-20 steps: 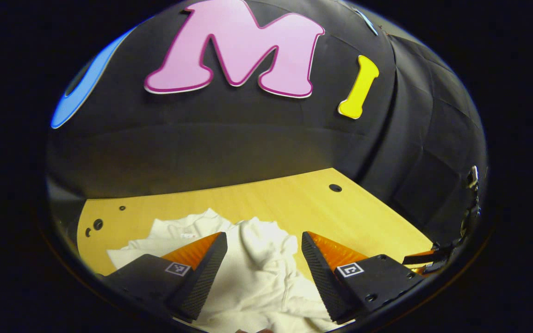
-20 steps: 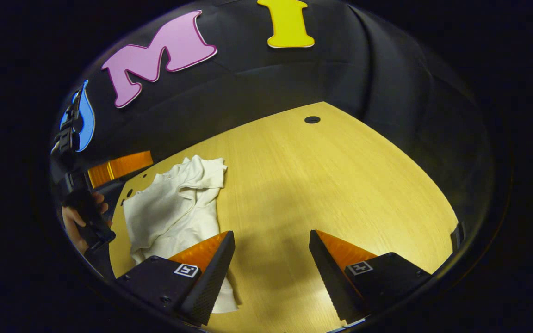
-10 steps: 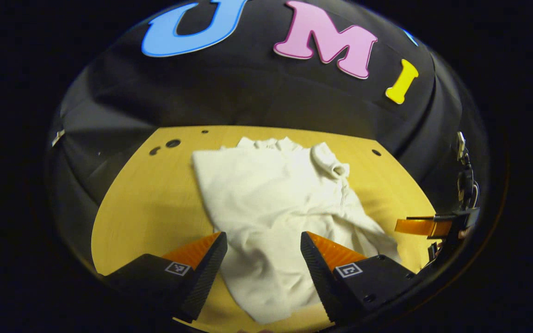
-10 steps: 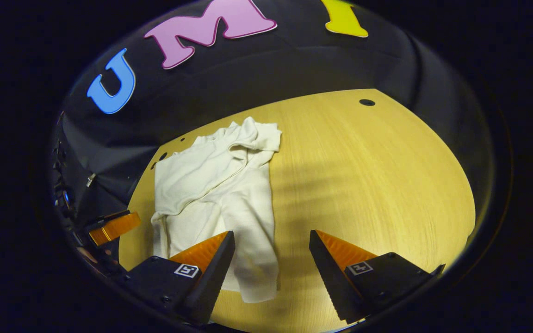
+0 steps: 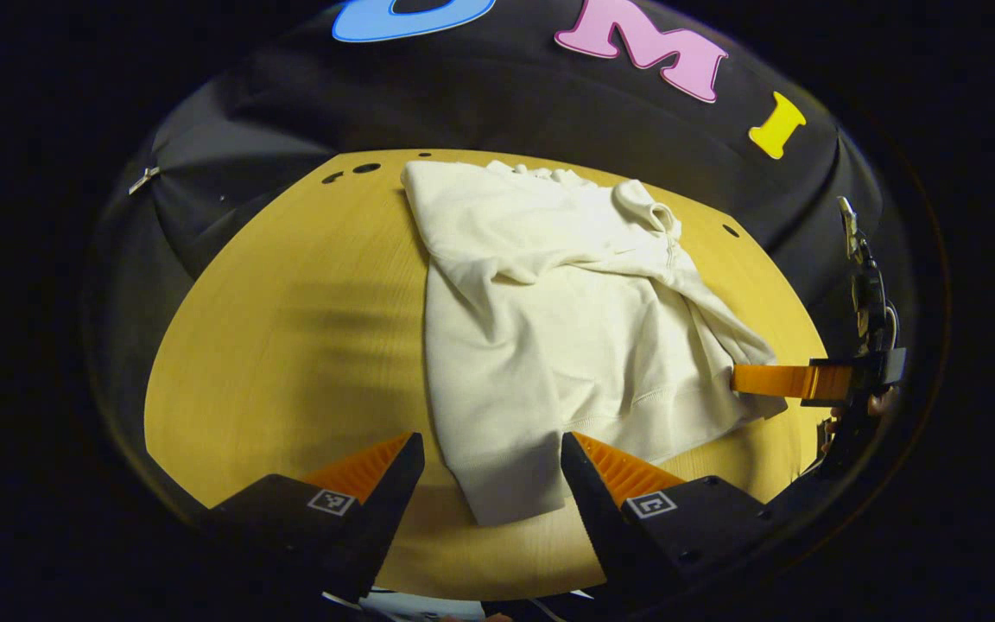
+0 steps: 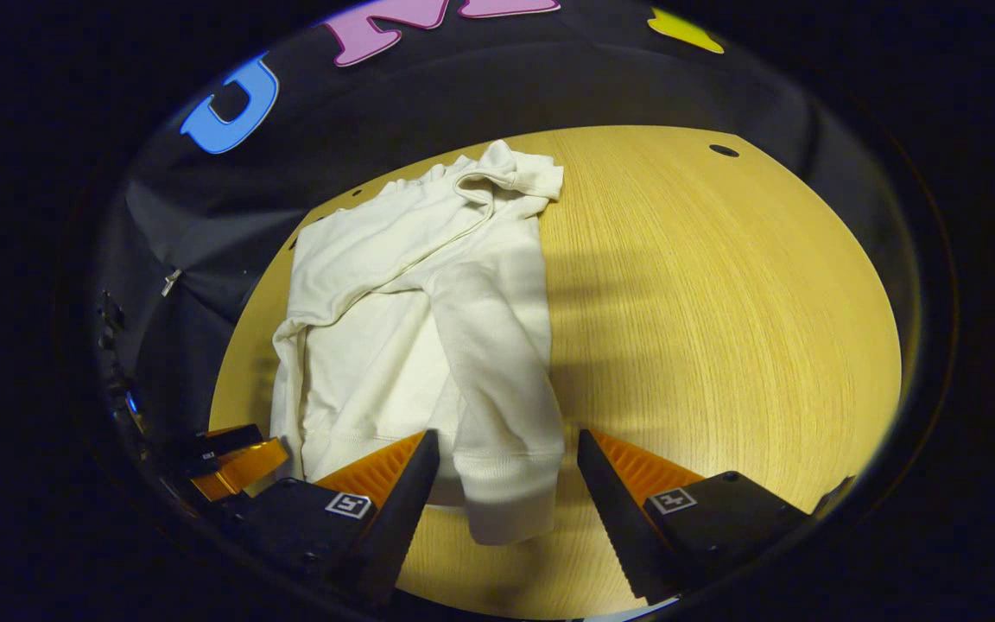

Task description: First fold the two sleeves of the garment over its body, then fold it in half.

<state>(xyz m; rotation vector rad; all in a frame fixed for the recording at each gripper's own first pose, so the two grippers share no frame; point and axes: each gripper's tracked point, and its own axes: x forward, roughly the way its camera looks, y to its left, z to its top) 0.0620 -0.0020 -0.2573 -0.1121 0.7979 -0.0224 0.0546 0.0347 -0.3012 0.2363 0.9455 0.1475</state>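
A white sweatshirt (image 5: 567,328) lies on the yellow wooden table (image 5: 290,345), collar toward the far wall. In the left gripper view one sleeve runs down its left side and the cuff (image 5: 510,488) shows between the fingers of my open left gripper (image 5: 491,471). My right gripper (image 5: 787,380) shows off the garment's lower right corner. In the right gripper view the sweatshirt (image 6: 394,328) has a sleeve lying along its right edge, and that cuff (image 6: 510,505) sits between the fingers of my open right gripper (image 6: 506,471). My left gripper (image 6: 234,458) is at the lower left.
Bare tabletop (image 6: 722,302) stretches to the right of the garment in the right gripper view. Small round holes (image 5: 366,168) mark the table's far edge, with another hole (image 6: 724,150) at the far right. The black booth wall surrounds the table.
Both views have drawn back and tipped down over the table. The sweatshirt, bunched up a second ago, now lies spread out with a cuff showing between each gripper's fingers.
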